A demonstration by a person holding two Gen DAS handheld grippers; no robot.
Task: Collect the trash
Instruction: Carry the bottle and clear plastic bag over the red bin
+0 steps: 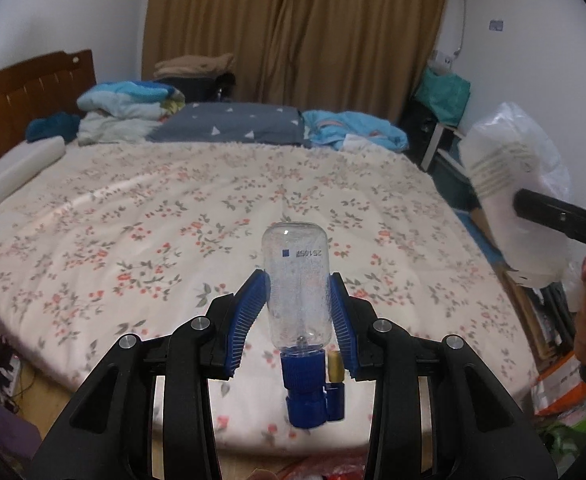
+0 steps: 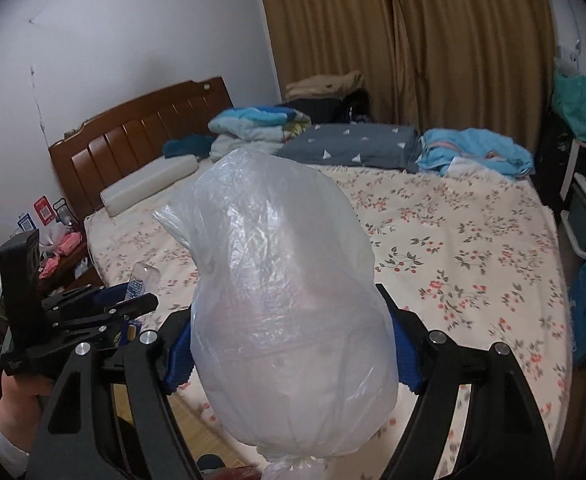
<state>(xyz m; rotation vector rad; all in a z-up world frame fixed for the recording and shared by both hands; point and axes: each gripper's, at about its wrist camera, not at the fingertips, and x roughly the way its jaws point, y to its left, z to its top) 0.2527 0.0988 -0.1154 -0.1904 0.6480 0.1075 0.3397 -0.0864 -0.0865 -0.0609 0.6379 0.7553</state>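
Two pieces in hand: left gripper (image 1: 299,300) pinches the clear bottle (image 1: 296,280), right gripper (image 2: 293,344) clamps the knotted plastic bag (image 2: 289,300). Carrying stage, I'd say. Next comes finding a bin, none visible over the bed (image 1: 133,220).

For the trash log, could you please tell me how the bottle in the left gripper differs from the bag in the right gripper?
The spray bottle is clear, rigid plastic with a blue nozzle cap; the tied plastic bag is milky, crinkled film. The bottle is slim, its cap toward the left gripper; the bag bulges wide, filling the right gripper, knot nearest the camera. Both are held above the bed.
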